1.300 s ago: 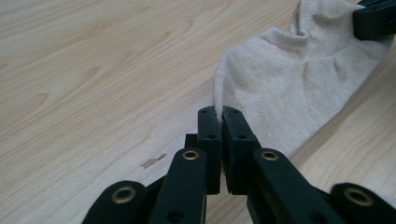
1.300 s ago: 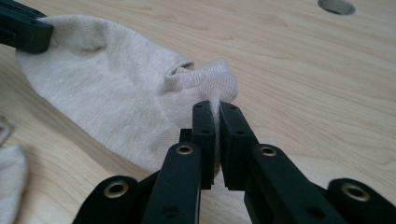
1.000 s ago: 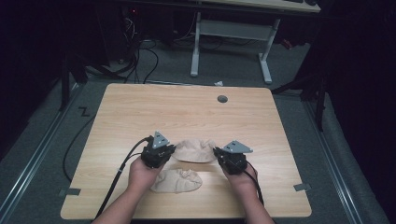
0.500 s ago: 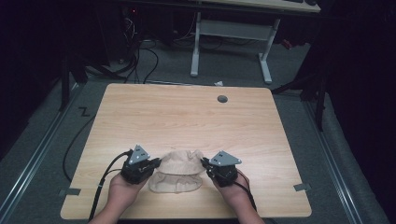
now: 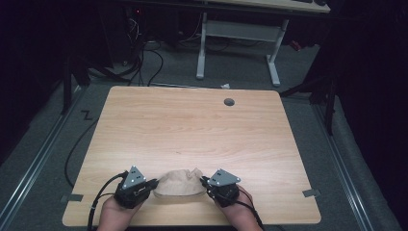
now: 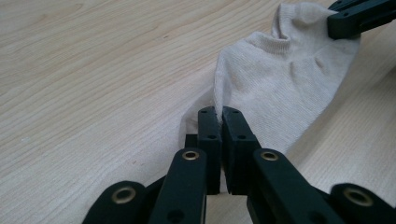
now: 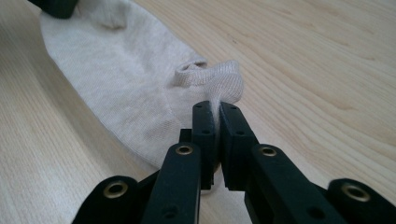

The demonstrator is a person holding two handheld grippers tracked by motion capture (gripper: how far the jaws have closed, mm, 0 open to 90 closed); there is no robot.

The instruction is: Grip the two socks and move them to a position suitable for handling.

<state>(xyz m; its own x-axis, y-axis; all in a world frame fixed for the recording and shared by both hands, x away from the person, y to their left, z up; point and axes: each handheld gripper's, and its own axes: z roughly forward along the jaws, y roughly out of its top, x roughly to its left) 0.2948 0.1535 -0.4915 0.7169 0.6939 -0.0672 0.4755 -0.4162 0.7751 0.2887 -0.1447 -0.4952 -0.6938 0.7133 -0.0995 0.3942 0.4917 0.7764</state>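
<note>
A beige ankle sock lies flat near the front edge of the wooden table, stretched between the two grippers. My left gripper is shut on the sock's left end; the sock spreads away from its jaws toward the other gripper's jaw tip. My right gripper is shut on the sock's right end, by the ribbed cuff, and the sock runs off to the upper left of that view.
A round cable hole sits near the table's far edge. Beyond the table stands a white desk frame with cables on the grey floor. Tape marks sit at the front corners.
Both grippers have pulled back toward the front edge and spread apart, drawing the sock with them. The sock, bunched with a second layer before, now lies flat and stretched.
</note>
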